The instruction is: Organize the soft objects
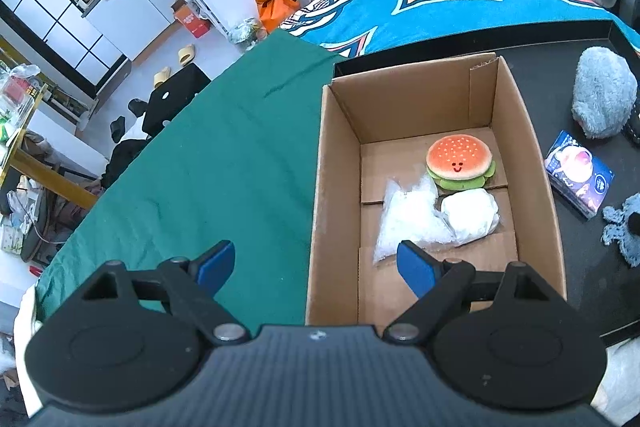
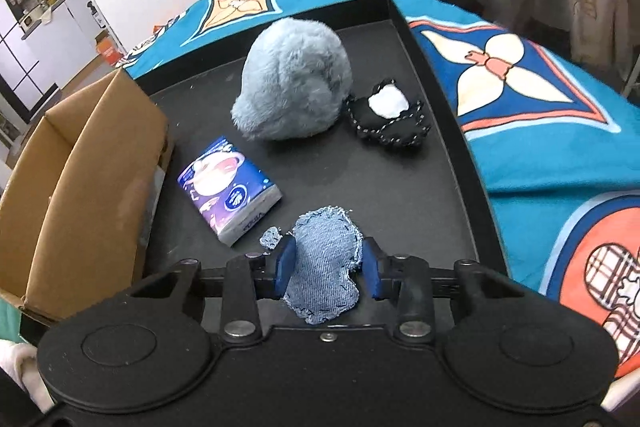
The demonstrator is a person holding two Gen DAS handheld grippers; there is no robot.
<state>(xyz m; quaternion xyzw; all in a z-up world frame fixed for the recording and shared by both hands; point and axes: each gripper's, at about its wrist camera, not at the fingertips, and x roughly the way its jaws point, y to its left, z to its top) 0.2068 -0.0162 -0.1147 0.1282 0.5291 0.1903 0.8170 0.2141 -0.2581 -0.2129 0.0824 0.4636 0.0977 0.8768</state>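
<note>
Pick-up step: the right gripper (image 2: pixel 327 269) pinches, seemingly in contact, the frayed blue denim patch (image 2: pixel 326 267) on the near black tray (image 2: pixel 436 99), the left gripper (image 1: pixel 316 265) spread empty; next, carry it left into the brown cardboard box (image 1: pixel 340 131).

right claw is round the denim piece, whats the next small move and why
Probably finish the pinch, then lift. The right claw straddles the denim piece, which lies flat on the black tray; its pads look at the cloth's edges. The box sits to its left.
</note>
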